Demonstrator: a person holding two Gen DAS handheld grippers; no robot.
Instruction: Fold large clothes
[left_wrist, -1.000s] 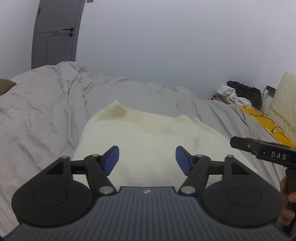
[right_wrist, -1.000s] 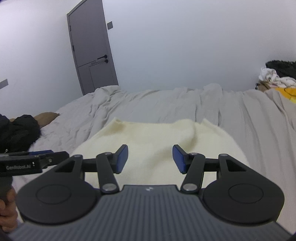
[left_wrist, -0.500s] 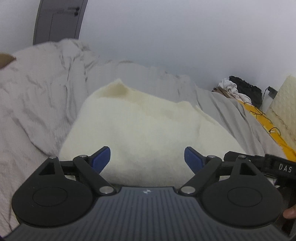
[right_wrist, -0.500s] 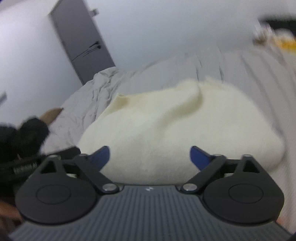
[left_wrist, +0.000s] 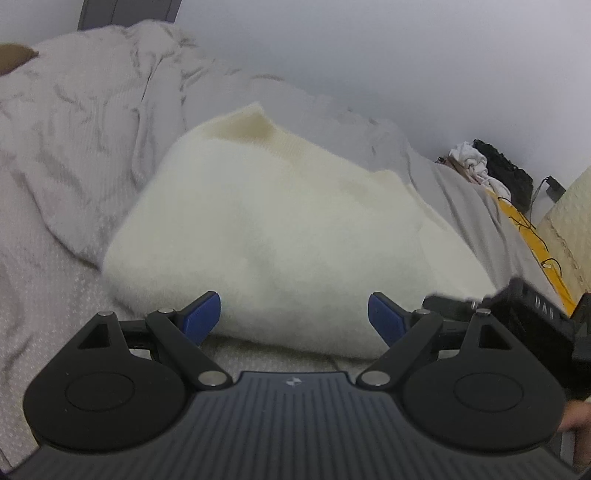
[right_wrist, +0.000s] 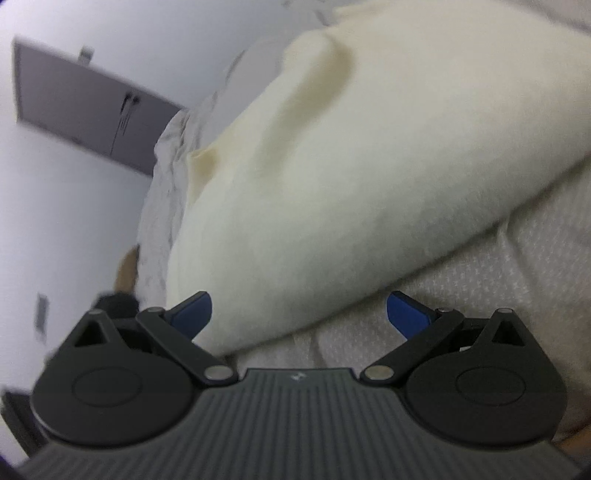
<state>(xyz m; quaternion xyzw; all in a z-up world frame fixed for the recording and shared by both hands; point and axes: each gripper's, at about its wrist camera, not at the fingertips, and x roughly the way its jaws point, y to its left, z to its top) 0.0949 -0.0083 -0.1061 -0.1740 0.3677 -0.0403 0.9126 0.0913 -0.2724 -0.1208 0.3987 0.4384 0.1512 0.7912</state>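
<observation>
Hovering spread and empty, left tongs (left_wrist: 294, 315) and right tongs (right_wrist: 299, 314) face the folded cream fleece garment (left_wrist: 280, 236) low in frame on the grey bed (left_wrist: 55, 288), apparently needing to pinch its near edge next.

Both grippers dropped toward cream garment (left_wrist: 295, 236); left gripper (left_wrist: 294, 318) and right gripper (right_wrist: 299, 314) jaws widened; right rolled.

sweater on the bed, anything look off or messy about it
The cream sweater lies in a soft folded heap on the rumpled grey bedding, with one corner poking up at the far end. No stain or tear shows. Both grippers hang open near its front edge.
</observation>
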